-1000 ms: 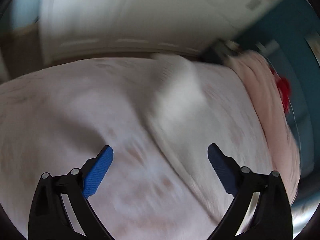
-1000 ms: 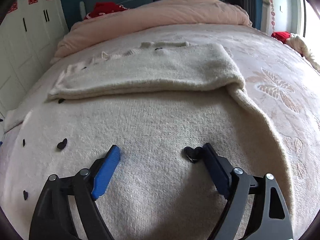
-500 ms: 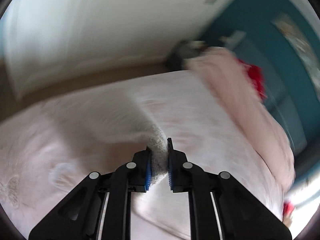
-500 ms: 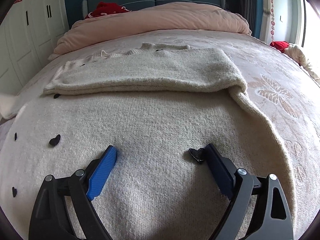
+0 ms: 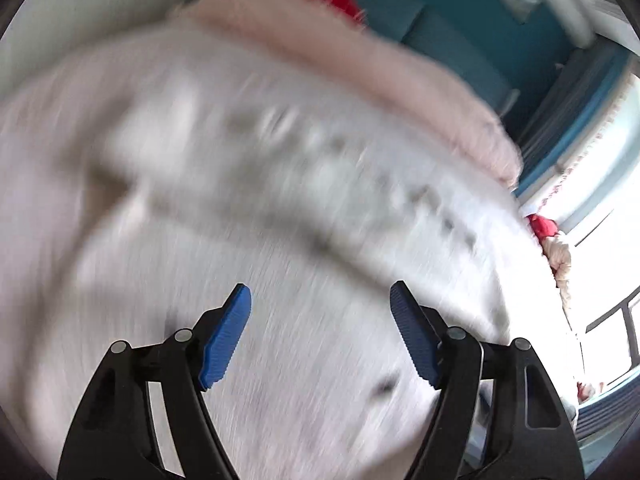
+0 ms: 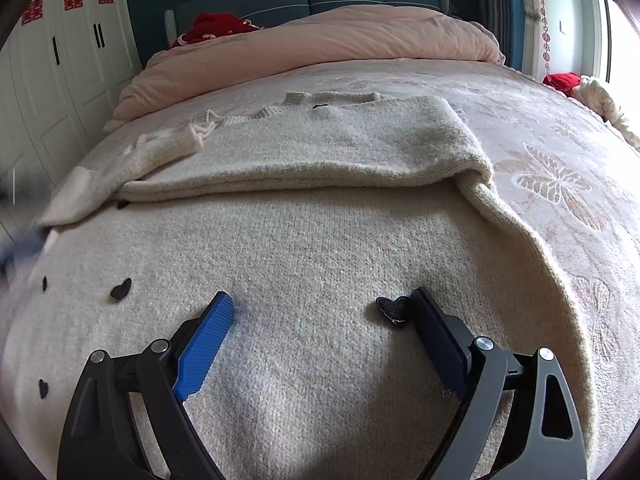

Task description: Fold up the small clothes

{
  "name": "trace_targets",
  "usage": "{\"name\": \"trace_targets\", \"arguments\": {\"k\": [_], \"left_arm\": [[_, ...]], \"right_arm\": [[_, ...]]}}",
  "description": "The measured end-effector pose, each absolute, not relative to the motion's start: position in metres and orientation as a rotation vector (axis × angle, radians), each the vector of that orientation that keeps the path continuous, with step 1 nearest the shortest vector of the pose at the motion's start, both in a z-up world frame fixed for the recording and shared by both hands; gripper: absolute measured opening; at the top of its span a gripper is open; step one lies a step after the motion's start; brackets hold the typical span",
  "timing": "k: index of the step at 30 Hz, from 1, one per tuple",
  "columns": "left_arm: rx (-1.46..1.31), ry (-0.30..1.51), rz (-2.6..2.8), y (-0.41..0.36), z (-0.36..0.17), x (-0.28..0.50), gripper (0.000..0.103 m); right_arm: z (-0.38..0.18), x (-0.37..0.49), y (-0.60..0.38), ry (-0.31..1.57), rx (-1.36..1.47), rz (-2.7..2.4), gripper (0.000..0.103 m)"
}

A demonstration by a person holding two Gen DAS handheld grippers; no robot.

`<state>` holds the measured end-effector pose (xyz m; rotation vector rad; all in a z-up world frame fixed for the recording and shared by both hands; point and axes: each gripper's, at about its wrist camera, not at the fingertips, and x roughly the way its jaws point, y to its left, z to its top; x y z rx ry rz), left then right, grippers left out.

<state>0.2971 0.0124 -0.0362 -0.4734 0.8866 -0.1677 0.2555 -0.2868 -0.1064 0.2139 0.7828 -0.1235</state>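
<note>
A cream knitted sweater (image 6: 320, 248) with small black hearts lies spread on the bed, its right sleeve (image 6: 304, 152) folded across the chest. Its left sleeve (image 6: 176, 144) lies over the left part. My right gripper (image 6: 320, 312) is open and empty, low over the sweater's lower body, its right finger beside a black heart (image 6: 394, 309). In the left wrist view the sweater (image 5: 300, 320) is blurred by motion. My left gripper (image 5: 320, 308) is open and empty above it.
A pink duvet (image 6: 320, 44) is bunched at the head of the bed, with a red item (image 6: 212, 26) by the teal headboard. A white wardrobe (image 6: 60, 60) stands on the left. Red and cream cloth (image 6: 588, 88) lies at the bed's right edge.
My left gripper was shut on the left sleeve half a second ago; now it is open and swung over the sweater. The sleeve now lies folded onto the body. My right gripper barely moved.
</note>
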Motion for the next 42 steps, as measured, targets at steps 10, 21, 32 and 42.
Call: {"name": "trace_targets", "arguments": {"k": [10, 21, 32, 42], "left_arm": [[-0.476, 0.771, -0.203, 0.070, -0.073, 0.213, 0.087], [-0.415, 0.746, -0.224, 0.057, -0.084, 0.208, 0.095], [-1.075, 0.768, -0.145, 0.149, -0.050, 0.317, 0.096], [-1.371, 0.783, 0.089, 0.194, -0.068, 0.391, 0.014]], "right_arm": [[-0.044, 0.296, -0.293, 0.728, 0.510, -0.026, 0.088], [-0.087, 0.446, -0.219, 0.967, 0.643, 0.038, 0.076], [-0.023, 0.453, -0.218, 0.850, 0.580, 0.118, 0.007], [0.078, 0.437, -0.248, 0.637, 0.538, 0.212, 0.007]]}}
